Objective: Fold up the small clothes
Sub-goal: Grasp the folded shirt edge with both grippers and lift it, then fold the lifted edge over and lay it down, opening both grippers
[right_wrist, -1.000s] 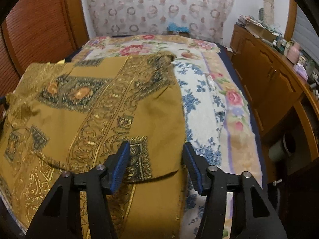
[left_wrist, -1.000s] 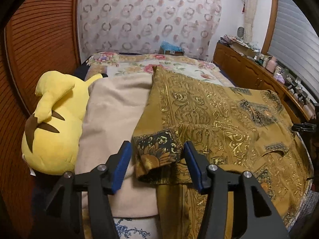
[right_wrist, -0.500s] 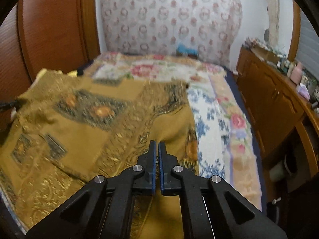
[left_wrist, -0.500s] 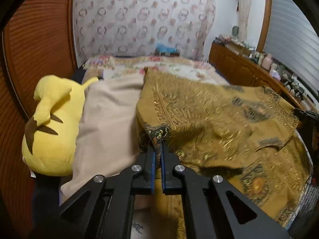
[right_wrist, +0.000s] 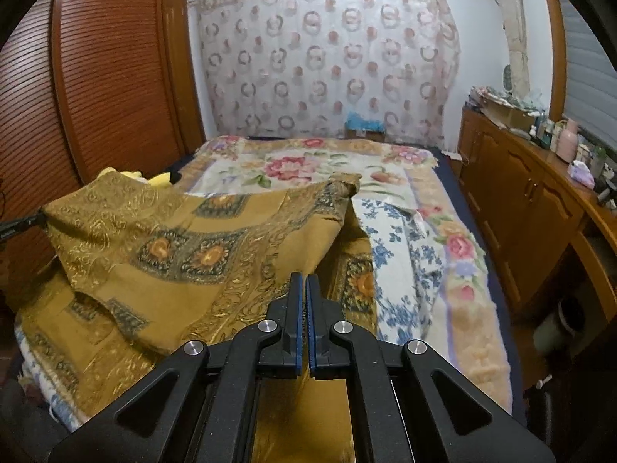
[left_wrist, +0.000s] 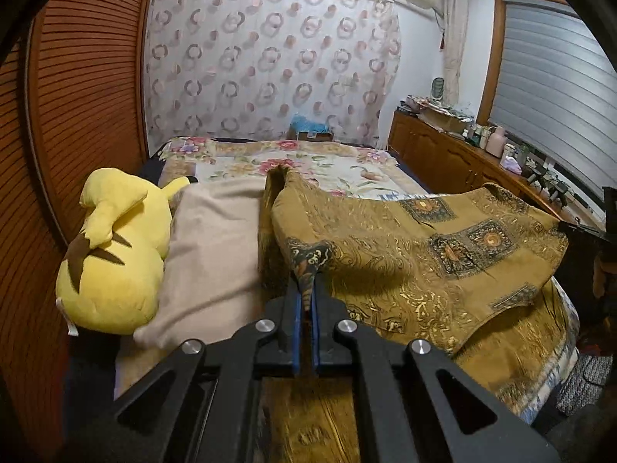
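Two claws: left claw point(left_wrist: 304, 301) and right claw point(right_wrist: 302, 301) are pinched on the garment point(left_wrist: 443, 247).
Garment axis: it is stretched between the claws, across the bed point(right_wrist: 474, 324), far edge ahead.

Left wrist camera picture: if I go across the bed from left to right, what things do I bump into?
Brown slatted wooden door → yellow plush toy with brown stripes → plain beige cloth → mustard-gold patterned garment → wooden sideboard cluttered with bottles.

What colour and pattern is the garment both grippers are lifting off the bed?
The garment is mustard gold with gold scrollwork and dark floral squares; the right wrist view shows it best.
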A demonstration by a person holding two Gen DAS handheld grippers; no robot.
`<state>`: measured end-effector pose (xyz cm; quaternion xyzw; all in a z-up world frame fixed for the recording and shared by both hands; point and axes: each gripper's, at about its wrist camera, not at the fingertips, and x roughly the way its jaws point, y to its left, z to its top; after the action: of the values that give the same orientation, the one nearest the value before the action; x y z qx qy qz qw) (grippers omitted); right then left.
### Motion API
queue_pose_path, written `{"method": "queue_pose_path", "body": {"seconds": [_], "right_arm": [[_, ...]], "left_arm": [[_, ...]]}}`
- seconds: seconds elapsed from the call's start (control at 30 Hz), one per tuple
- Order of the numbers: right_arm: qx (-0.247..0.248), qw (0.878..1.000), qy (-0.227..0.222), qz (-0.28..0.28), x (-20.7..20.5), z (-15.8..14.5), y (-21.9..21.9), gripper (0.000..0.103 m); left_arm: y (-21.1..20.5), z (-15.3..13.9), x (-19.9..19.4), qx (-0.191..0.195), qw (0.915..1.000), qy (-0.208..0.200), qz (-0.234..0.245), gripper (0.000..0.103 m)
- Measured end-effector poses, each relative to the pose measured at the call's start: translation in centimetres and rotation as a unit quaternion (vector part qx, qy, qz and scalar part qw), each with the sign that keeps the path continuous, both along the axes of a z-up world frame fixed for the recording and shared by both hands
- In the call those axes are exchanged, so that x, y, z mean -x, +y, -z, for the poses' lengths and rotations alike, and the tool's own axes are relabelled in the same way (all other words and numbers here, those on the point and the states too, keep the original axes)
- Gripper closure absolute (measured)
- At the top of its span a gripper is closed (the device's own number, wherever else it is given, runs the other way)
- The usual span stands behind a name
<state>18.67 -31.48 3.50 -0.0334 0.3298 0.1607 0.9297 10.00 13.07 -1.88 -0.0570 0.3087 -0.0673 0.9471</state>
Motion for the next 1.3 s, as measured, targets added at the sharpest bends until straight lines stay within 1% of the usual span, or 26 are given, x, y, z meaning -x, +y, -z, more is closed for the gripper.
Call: {"method": "queue_pose_path", "body": {"seconds": [0.17,0.33,0.47,0.53,0.57,0.6,0.63,0.67,0.7,0.73,0.8,0.87,1.0,1.13,1.3], "right_arm": [[0.013,1.000,0.005,0.008,3.5,0.2,-0.9,0.103],[0.011,1.000,0.023,0.018,7.0,1.2,-1.8,0.103],[0.015,0.999,0.043,0.015,8.7,2.3,-2.1,0.103],[0.022,0.998,0.052,0.017,8.8,3.1,-2.0,0.103],[0.026,0.998,0.055,0.019,8.8,3.5,-1.9,0.103],[0.031,0.998,0.057,0.022,8.7,3.7,-1.8,0.102],[0.036,0.997,0.058,0.027,8.5,3.9,-1.7,0.100],[0.038,0.997,0.055,0.031,8.7,3.9,-1.7,0.096],[0.037,0.997,0.051,0.033,8.5,3.7,-1.7,0.089],[0.038,0.998,0.048,0.035,8.2,3.6,-1.7,0.083],[0.044,0.997,0.040,0.043,7.9,3.4,-1.7,0.064],[0.044,0.997,0.035,0.043,7.5,3.2,-1.5,0.056],[0.045,0.998,0.034,0.035,6.4,3.8,-0.5,0.056],[0.044,0.998,0.037,0.024,5.4,4.8,1.2,0.056],[0.040,0.998,0.050,0.009,4.6,6.3,2.7,0.055]], "left_arm": [[-0.9,1.3,4.7,0.000,0.9999,0.007,0.009,0.102],[-0.8,2.9,8.7,0.007,0.9996,0.026,0.000,0.102],[-1.0,4.0,9.7,0.000,0.9989,0.046,0.002,0.101],[-0.7,4.6,9.5,0.007,0.9984,0.055,0.002,0.101],[-0.8,4.7,9.5,0.008,0.9983,0.058,0.003,0.100],[-0.8,4.7,9.4,0.006,0.9984,0.057,0.001,0.096],[-0.9,4.6,9.5,0.003,0.9985,0.054,0.000,0.094],[-1.0,4.4,9.6,0.001,0.9988,0.048,0.002,0.090],[-1.0,4.2,9.6,0.001,0.9990,0.045,0.002,0.083],[-0.9,4.0,9.6,0.001,0.9991,0.042,0.002,0.080],[-0.8,3.5,9.7,0.002,0.9994,0.033,0.000,0.070],[-0.5,3.2,9.4,0.002,0.9996,0.029,-0.001,0.065],[-0.4,2.6,8.5,0.002,0.9997,0.022,-0.002,0.051],[-0.6,2.8,7.3,-0.001,0.9996,0.025,-0.011,0.050],[-0.8,4.6,5.7,-0.012,0.9983,0.053,-0.019,0.050]]}}
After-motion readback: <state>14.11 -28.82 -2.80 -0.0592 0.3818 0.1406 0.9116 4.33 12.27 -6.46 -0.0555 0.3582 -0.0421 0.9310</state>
